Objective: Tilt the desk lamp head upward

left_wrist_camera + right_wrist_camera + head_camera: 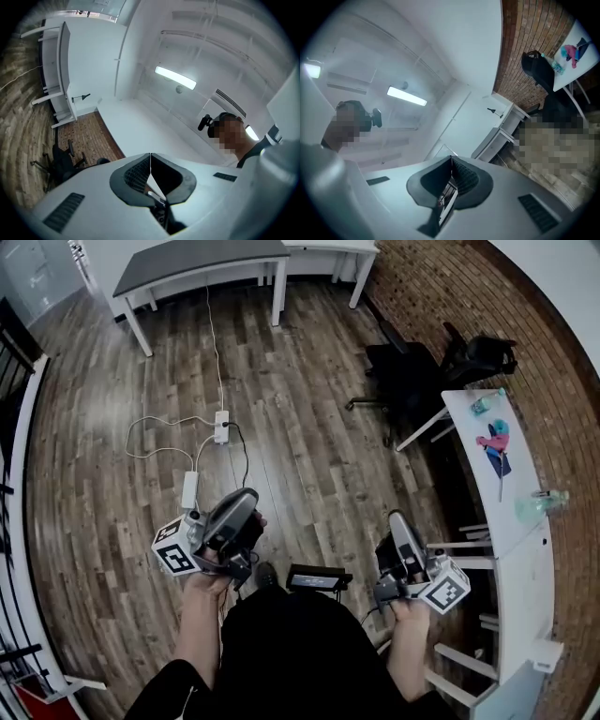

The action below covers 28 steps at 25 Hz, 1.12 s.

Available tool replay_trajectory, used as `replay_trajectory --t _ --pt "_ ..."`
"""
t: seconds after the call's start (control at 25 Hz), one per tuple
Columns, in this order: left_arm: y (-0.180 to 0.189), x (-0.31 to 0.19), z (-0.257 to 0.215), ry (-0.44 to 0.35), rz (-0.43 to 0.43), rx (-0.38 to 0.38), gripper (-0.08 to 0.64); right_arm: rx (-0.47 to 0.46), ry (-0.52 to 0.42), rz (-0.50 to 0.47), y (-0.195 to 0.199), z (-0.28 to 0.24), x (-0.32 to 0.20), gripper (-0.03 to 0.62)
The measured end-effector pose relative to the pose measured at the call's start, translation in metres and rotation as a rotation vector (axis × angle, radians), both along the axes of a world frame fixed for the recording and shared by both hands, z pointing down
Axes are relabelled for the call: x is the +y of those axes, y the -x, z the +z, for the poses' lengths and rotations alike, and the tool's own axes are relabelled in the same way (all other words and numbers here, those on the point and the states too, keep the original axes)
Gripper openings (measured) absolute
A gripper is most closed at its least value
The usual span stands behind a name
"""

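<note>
- A wood floor (309, 381) fills most of the head view, in a room with a brick wall on the right.
- A dark table (202, 259) stands at the far end, and a white desk (511, 521) runs along the right side.
- Two black chairs (412, 371) sit by the brick wall.
- The left gripper (150, 155) is held low in front of the person. Its jaws are closed together on nothing.
- The right gripper (451, 159) is held the same way, clenched and empty. Both point out into the room.
- A power strip (222, 426) lies on the floor with trailing cables.
- The lamp (493, 111) is probably the thin dark shape on a far desk (506, 123) by the wall. It is too small to be sure, and it is well apart from both grippers.
- The task looks unstarted: neither gripper is near the lamp, so the approach, the grasp and the upward tilt all remain.
</note>
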<state>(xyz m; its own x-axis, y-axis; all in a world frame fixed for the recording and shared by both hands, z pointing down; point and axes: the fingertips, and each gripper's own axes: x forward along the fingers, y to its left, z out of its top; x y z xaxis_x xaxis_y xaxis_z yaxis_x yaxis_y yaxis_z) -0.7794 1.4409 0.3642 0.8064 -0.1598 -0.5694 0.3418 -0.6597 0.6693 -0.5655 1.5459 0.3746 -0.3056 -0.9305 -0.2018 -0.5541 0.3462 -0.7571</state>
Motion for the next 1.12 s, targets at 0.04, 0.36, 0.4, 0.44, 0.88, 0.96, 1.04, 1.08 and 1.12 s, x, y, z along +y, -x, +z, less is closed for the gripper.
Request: replay_trajectory --t 0.04,0.36,0.4,0.44,0.88,0.96,1.04,1.08,1.12 --pt "0.001 0.0 0.004 0.005 -0.002 0.0 0.014 0.003 0.007 0.015 -0.003 0.003 0.0 0.012" --pt "0.008 -0.008 0.016 0.021 0.002 -0.002 0.014 0.034 0.019 0.043 -0.002 0.009 -0.009 0.012" --pt "0.007 -0.008 0.017 0.022 0.002 -0.002 0.014 0.037 0.023 0.044 -0.003 0.011 -0.01 0.012" --pt "0.007 -0.01 0.018 0.023 0.002 -0.001 0.014 0.044 0.026 0.044 -0.002 0.012 -0.012 0.012" --pt "-0.006 -0.062 0.02 0.055 -0.035 -0.045 0.014 0.013 0.049 -0.006 -0.012 0.023 -0.076 0.012" --pt "-0.02 -0.077 0.024 0.059 -0.049 -0.058 0.014 -0.001 0.043 -0.017 -0.027 0.029 -0.096 0.013" --pt "-0.036 -0.097 0.028 0.063 -0.066 -0.073 0.014 -0.013 0.031 -0.033 -0.044 0.035 -0.121 0.014" --pt "-0.045 -0.11 0.03 0.067 -0.076 -0.08 0.014 -0.017 0.022 -0.046 -0.053 0.036 -0.135 0.014" --pt "-0.054 -0.123 0.03 0.074 -0.088 -0.085 0.014 -0.019 0.011 -0.061 -0.061 0.037 -0.149 0.014"
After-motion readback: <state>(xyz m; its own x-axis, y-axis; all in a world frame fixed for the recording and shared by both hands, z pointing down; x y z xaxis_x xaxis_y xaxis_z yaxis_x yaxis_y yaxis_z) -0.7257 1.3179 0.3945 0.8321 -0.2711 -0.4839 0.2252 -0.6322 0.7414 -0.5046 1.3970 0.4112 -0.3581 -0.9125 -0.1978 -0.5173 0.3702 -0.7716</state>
